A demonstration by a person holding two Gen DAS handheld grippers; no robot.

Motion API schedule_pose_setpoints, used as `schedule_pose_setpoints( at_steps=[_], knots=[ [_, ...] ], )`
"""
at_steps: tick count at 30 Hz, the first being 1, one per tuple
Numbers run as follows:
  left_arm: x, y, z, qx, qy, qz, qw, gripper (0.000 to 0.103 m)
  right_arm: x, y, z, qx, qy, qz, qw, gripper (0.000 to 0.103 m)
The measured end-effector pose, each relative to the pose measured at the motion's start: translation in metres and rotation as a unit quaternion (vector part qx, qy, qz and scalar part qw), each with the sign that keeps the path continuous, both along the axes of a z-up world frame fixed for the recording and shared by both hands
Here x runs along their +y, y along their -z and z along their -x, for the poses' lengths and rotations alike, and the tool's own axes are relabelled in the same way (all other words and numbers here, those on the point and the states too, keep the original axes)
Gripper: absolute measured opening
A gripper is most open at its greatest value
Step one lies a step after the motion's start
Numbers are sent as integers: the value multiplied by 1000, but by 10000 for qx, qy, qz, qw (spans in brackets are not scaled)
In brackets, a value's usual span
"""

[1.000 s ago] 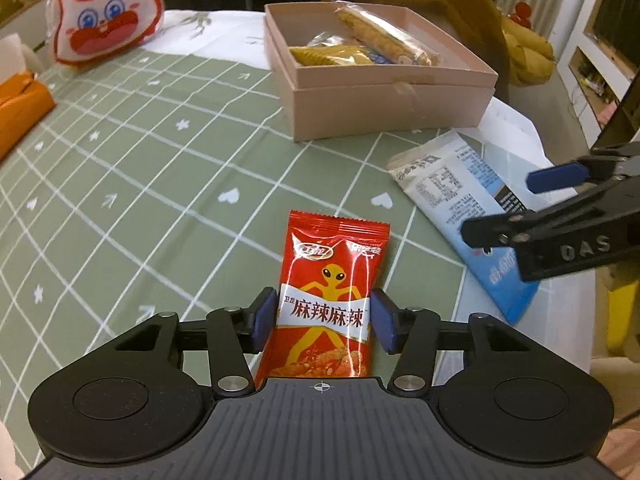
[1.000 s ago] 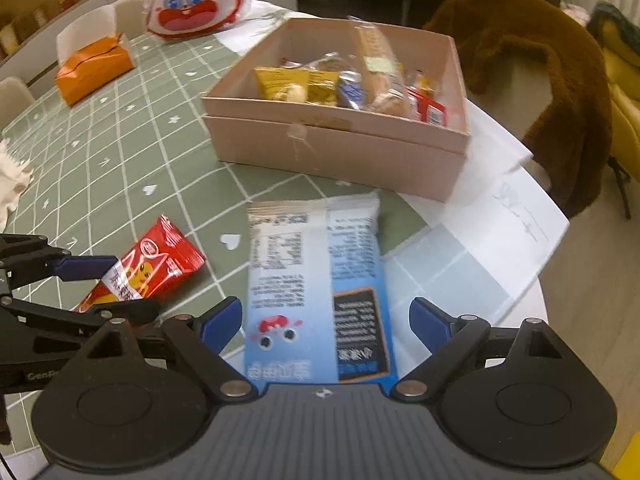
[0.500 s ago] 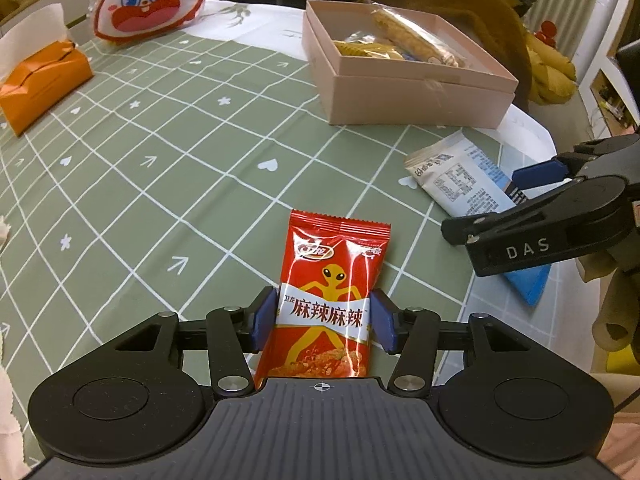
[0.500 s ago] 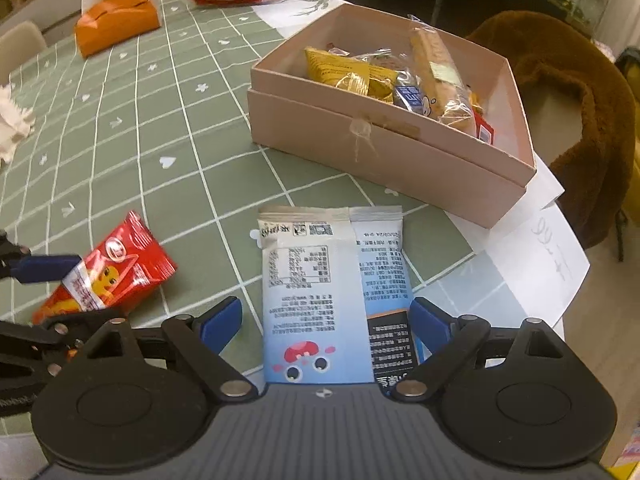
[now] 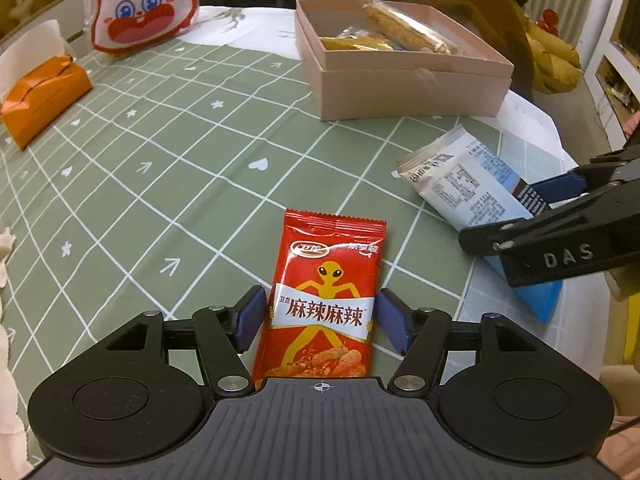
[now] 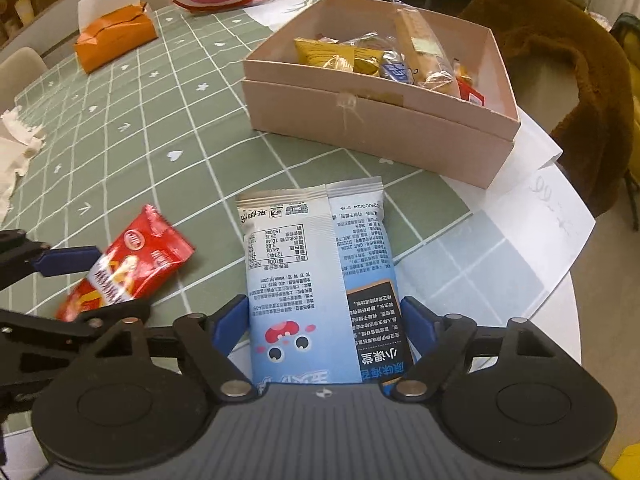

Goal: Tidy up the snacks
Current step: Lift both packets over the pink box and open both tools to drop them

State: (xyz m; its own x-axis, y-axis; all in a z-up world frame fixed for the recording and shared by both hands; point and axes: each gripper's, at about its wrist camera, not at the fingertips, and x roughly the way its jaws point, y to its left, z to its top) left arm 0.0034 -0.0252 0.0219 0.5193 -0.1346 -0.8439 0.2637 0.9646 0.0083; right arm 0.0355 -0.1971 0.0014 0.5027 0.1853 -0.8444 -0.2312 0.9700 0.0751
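A red snack packet [image 5: 328, 264] lies flat on the green checked tablecloth. My left gripper [image 5: 322, 318] straddles its near half; the jaws are opening, with a narrow gap at each pad. A blue and white snack packet [image 6: 316, 248] lies to its right. My right gripper [image 6: 322, 322] is closing on it, and both pads meet the packet's side edges. Each wrist view shows the other side too: the right gripper [image 5: 500, 214] with the blue packet [image 5: 460, 184], and the left gripper [image 6: 92, 284] with the red packet [image 6: 136, 256]. Beyond them stands an open pink box [image 6: 360, 128] holding several snacks.
An orange tissue box [image 5: 44, 100] and a rabbit-faced bag [image 5: 140, 8] sit at the far left. Crumpled tissue [image 6: 16, 148] lies at the left edge. White paper [image 6: 552, 220] overhangs the table's right rim. A brown furry coat [image 6: 568, 80] hangs on a chair behind the box [image 5: 400, 92].
The left jaws have spread away from the red packet's sides. The right jaws have narrowed until their pads reach the blue packet's edges. Both packets lie where they were.
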Motion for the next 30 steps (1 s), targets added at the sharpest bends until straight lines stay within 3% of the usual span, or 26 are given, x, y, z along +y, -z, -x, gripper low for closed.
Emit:
schedule_pose_setpoints(
  at_steps=[3,6,12,18,24,27,30],
  knots=[
    [-1,0,0,-33,-47,-37,10000,67,0,-4,7,-78,-41,34,10000,81],
    [-1,-1,3,-134,-160,34,9998,55,0,-9,15,-179,-74,67,9998,81],
    [-2,-10,2,-208,-268,480,9983,50,-11,-33,19,-476,89,-262,9985,81],
    [-8,-72,-19,-823,-145,943,9920,49,-27,-84,5,-967,149,-471,9941,81],
    [-9,-158,-60,-1632,207,1205,9790,49,-44,-173,-38,-1817,325,-356,9822,81],
    [-15,-176,-90,-1729,301,1237,9767,50,-57,-202,-69,-1966,474,-495,9781,81],
    [-30,-171,-122,-1638,317,1325,9770,50,-69,-213,-101,-1936,580,-689,9769,81]
  ],
)
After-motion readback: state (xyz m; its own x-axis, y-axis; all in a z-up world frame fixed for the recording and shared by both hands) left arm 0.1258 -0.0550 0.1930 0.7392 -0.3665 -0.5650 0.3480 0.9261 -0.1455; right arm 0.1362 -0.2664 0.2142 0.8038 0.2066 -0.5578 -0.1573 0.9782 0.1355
